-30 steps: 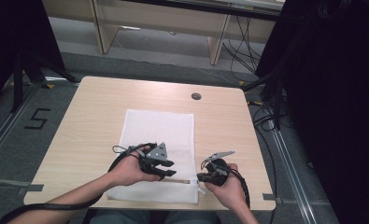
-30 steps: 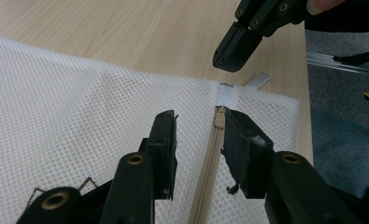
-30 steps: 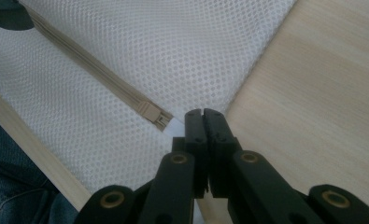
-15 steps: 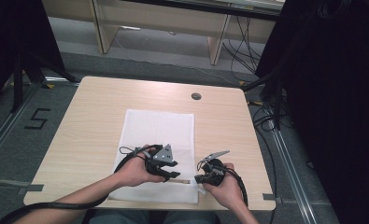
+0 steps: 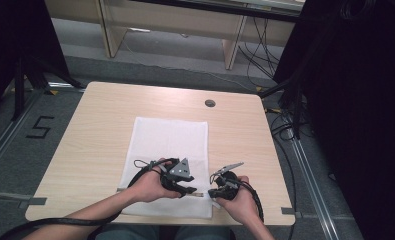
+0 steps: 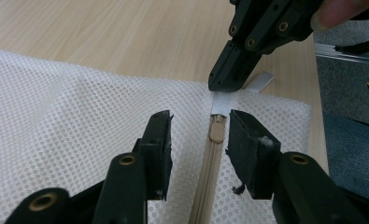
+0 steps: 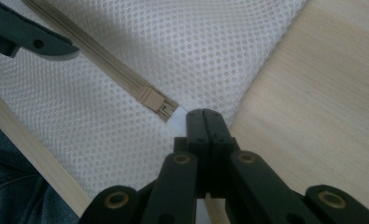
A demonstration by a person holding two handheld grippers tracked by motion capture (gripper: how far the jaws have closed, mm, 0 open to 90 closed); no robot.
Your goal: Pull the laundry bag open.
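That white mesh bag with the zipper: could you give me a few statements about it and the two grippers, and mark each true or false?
1. The right gripper is clamped on the white tab at the zipper's end. True.
2. The left gripper pinches the zipper slider. False: its jaws stand apart on either side of the slider.
3. The mesh bag lies flat on the wooden table. True.
4. The zipper tape is bright red. False: it is beige.
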